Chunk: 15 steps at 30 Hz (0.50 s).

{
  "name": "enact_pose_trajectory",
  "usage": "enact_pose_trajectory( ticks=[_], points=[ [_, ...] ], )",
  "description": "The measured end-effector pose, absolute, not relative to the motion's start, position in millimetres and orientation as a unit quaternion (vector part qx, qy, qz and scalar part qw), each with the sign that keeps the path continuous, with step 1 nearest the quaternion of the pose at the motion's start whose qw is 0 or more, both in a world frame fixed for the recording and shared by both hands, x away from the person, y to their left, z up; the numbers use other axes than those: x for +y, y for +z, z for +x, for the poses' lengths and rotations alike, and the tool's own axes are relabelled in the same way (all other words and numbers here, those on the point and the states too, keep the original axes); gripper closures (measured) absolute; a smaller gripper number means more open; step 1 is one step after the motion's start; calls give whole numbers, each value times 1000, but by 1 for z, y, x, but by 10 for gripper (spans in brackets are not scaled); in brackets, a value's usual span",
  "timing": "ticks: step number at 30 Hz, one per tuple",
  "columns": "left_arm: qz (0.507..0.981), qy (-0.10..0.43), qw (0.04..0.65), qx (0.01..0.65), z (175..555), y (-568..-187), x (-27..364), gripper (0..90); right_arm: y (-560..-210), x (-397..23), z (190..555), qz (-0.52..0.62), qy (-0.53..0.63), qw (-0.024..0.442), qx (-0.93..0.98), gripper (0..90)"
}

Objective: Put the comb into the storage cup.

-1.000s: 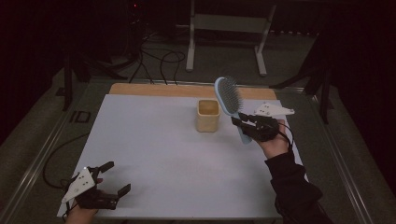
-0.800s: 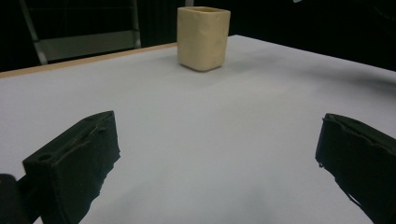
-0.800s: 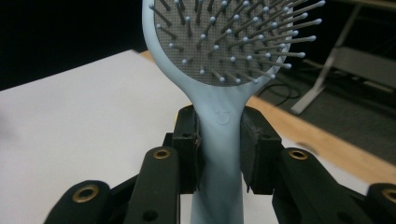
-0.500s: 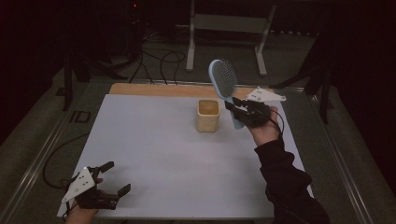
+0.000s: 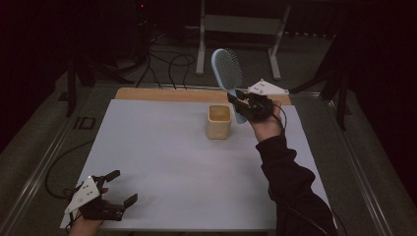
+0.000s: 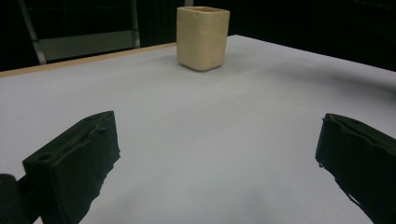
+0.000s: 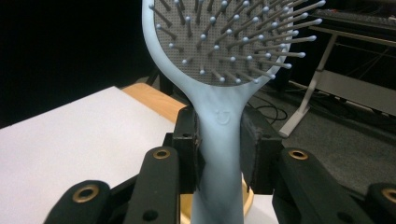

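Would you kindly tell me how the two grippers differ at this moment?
The right gripper is shut on the blue hairbrush by its handle, while the left gripper is open and holds nothing. The right gripper is raised beside the beige cup; the left sits low at the table's near edge. Both have black jaws.

Dim lab: white-topped table (image 5: 162, 147), floor cables (image 5: 162, 61), metal stand (image 5: 241, 24).

Your right hand-held gripper (image 7: 219, 154) clamps the pale blue hairbrush (image 7: 219, 70) by its handle, bristles facing you, above the counter (image 7: 70, 140).
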State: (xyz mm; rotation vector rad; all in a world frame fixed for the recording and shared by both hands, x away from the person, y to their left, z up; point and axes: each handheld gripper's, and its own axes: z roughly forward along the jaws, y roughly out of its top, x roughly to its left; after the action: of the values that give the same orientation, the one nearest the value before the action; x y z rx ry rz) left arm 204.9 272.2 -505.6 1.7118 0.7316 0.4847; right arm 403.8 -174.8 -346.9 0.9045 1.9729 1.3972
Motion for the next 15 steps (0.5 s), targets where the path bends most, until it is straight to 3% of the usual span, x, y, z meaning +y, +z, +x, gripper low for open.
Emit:
enact_pose_trajectory(
  ticks=[15],
  points=[
    [728,205,574,314,205,-506,273,0,-343,-159,434,352,550,279,704,703]
  ],
)
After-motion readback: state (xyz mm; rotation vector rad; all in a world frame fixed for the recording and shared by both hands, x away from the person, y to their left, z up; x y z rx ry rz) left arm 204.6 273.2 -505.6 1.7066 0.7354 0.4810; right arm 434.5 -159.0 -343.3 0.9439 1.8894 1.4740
